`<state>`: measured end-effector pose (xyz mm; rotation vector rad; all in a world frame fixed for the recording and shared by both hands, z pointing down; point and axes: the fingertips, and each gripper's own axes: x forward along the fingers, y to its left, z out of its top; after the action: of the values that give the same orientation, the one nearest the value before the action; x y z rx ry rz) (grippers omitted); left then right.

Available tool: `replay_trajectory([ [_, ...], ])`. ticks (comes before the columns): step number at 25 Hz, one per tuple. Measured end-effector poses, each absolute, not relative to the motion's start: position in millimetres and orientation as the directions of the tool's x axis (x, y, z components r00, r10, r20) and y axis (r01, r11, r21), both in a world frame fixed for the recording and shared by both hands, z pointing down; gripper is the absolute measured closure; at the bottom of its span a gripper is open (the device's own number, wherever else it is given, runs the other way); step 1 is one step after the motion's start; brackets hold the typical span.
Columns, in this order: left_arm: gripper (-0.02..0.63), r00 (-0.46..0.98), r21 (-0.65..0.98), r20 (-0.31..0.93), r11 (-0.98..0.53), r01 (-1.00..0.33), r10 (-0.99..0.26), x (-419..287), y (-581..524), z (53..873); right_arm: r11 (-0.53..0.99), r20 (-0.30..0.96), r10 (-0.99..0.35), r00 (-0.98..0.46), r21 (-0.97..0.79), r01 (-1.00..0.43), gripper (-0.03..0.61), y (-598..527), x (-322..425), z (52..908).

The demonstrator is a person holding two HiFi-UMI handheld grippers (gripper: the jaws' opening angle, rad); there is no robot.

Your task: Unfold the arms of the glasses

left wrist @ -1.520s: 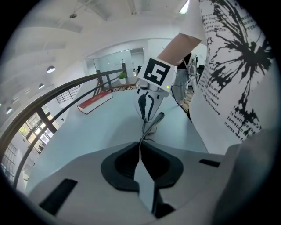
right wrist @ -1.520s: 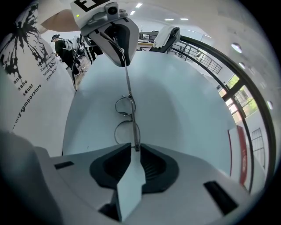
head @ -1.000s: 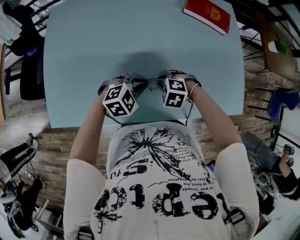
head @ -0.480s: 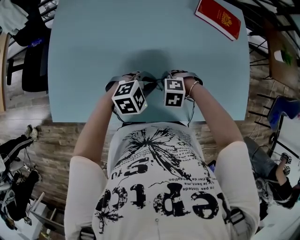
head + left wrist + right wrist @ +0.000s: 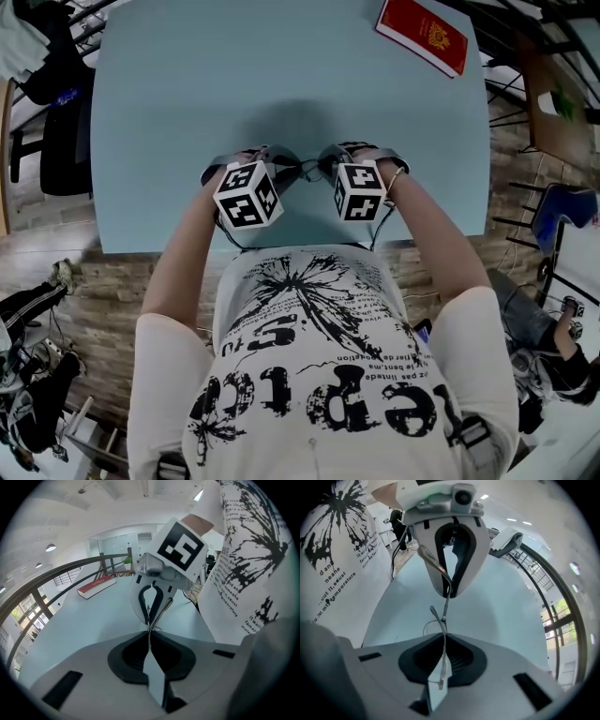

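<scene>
Reading what print there is: the person's white shirt carries a black splash design with lines of small writing. The right gripper view lets one word be made out, "temporature". The big black letters lower on the shirt are too warped to read with confidence. The red book at the far right corner of the desk bears a gold emblem, but no title can be read. Each tool carries a white cube with black square markers, one on the left and one on the right.

Both forearms reach forward from the near edge of the desk and bend inward, so the tools face each other tip to tip over the near middle of the desk. The right wrist wears a thin bracelet.

The glasses hang between the two tools, thin wire frame running from one pair of jaws to the other. The left tool has its jaws narrow, pinched on a thin part of the frame. The right tool has its jaws drawn in narrow too, with the wire of the frame clamped between them and a nose pad showing just beyond the tips. Whether the frame touches the desk cannot be told.
</scene>
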<state>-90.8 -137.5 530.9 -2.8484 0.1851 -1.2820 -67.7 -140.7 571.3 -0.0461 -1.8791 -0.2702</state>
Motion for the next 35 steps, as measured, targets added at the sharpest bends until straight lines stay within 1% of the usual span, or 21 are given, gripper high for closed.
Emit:
replay_trajectory([
  [5, 0.583, 0.652, -0.065, 0.749, -0.992, -0.104, -0.117, -95, -141, 532, 0.98, 0.897, -0.15, -0.416, 0.192, 0.061, 0.548, -144, -61, 548],
  [11, 0.583, 0.642, -0.079, 0.757, -0.993, -0.093, -0.121, -95, -144, 529, 0.97, 0.864, -0.22, -0.453, 0.244, -0.005, 0.552, -143, -41, 529],
  [17, 0.583, 0.631, -0.09, 0.766, -0.993, -0.082, -0.121, -91, -146, 530, 0.961, 0.838, -0.269, -0.475, 0.267, -0.073, 0.551, -142, -14, 521],
  [24, 0.583, 0.615, -0.095, 0.777, -0.99, -0.099, -0.136, -88, -148, 529, 0.948, 0.818, -0.317, -0.479, 0.285, -0.141, 0.549, -142, 10, 515],
  [35, 0.583, 0.61, -0.099, 0.776, -0.986, -0.131, -0.159, -87, -153, 527, 0.948, 0.816, -0.319, -0.481, 0.263, -0.182, 0.549, -142, 31, 517],
])
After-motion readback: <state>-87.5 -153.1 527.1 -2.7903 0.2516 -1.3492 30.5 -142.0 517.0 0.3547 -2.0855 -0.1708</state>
